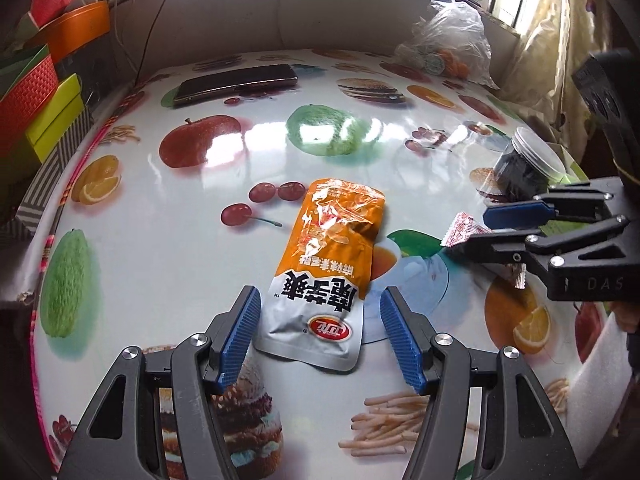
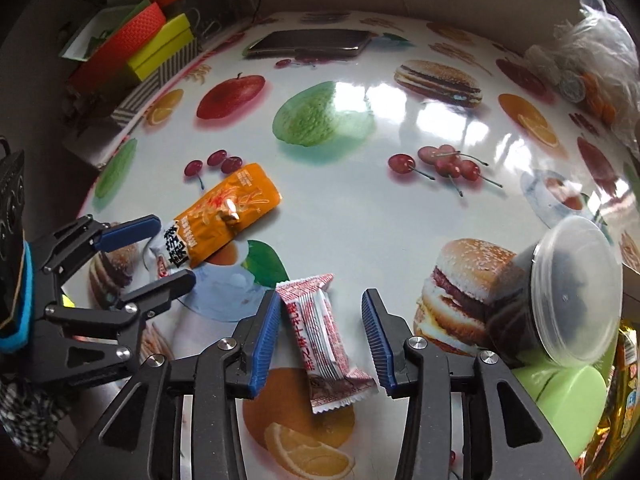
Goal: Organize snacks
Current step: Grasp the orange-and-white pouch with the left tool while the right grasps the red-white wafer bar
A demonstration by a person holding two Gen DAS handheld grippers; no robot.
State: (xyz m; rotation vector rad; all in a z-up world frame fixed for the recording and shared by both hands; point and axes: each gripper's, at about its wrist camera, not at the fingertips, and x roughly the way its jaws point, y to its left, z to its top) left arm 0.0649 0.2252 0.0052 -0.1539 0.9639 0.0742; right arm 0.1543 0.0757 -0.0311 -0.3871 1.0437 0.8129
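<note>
the left gripper [image 1: 316, 336] is spread wide over the orange pouch [image 1: 332, 256], its blue pads either side of the pouch's silver end with a gap on each side – nothing clenched. the pouch lies flat on the tabletop [image 1: 192, 264], about midway across, its orange end pointing toward the far edge.

the right gripper [image 2: 320, 336] also stands released. the red-and-white packet [image 2: 326, 336] lies flat between its pads, close against the left pad [image 2: 266, 340] and clear of the right one. whether the left pad actually touches the wrapper cannot be told. the packet sits toward the near edge, right of the pouch and well apart from it.

further out, by the right edge, a clear jar [image 2: 560, 292] with dark contents lies on its side, its lid facing the right wrist camera, resting against something pale green [image 2: 568, 396]. a dark phone [image 1: 236, 82] lies flat near the far edge. a clear plastic bag [image 1: 448, 40] slumps at the far right corner. beyond the left edge – coloured boxes [image 1: 56, 112] in orange, red and yellow-green, stacked.
</note>
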